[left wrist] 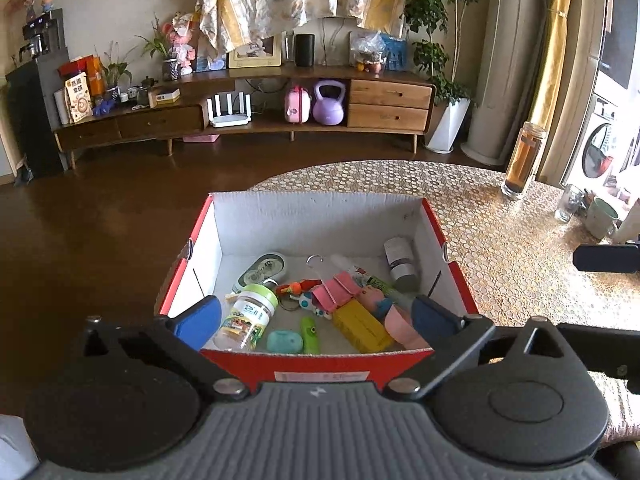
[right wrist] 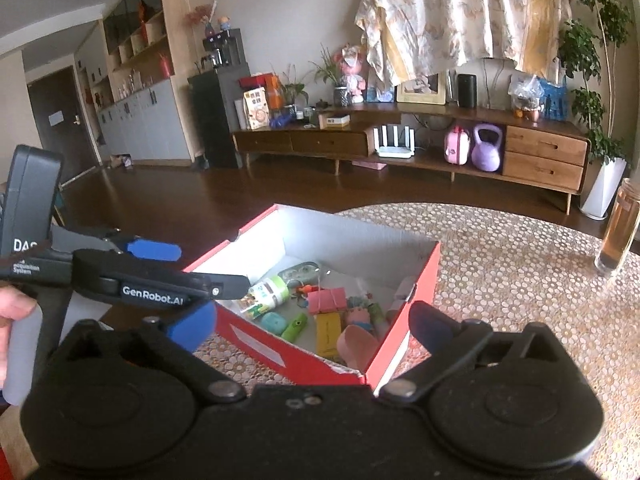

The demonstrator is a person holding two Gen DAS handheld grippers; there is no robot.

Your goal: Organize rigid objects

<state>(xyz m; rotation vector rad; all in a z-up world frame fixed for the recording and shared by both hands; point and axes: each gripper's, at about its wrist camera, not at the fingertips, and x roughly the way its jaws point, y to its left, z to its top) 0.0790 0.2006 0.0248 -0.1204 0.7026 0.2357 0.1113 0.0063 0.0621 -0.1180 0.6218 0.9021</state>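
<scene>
A red cardboard box [left wrist: 320,364] with a white inside stands on the table, near its left edge. In it lie a clear jar with a green lid [left wrist: 248,314], a yellow box [left wrist: 362,326], a teal case [left wrist: 284,341], a green tube [left wrist: 310,334], pink clips [left wrist: 336,290] and a white bottle [left wrist: 400,258]. My left gripper [left wrist: 316,320] hovers over the box's near wall, open, with nothing between its blue pads. My right gripper [right wrist: 312,328] is open at the box's near corner [right wrist: 360,376] and holds nothing. One of the left gripper's blue fingers [right wrist: 154,250] shows at the left of the right wrist view.
The table [left wrist: 520,264] has a dotted cloth. A tall glass bottle of brown liquid [left wrist: 524,160] stands at its far right, with a drinking glass [left wrist: 568,202] and a mug [left wrist: 602,216] beside it. Dark floor lies left of the box. A hand [right wrist: 12,312] holds the left gripper.
</scene>
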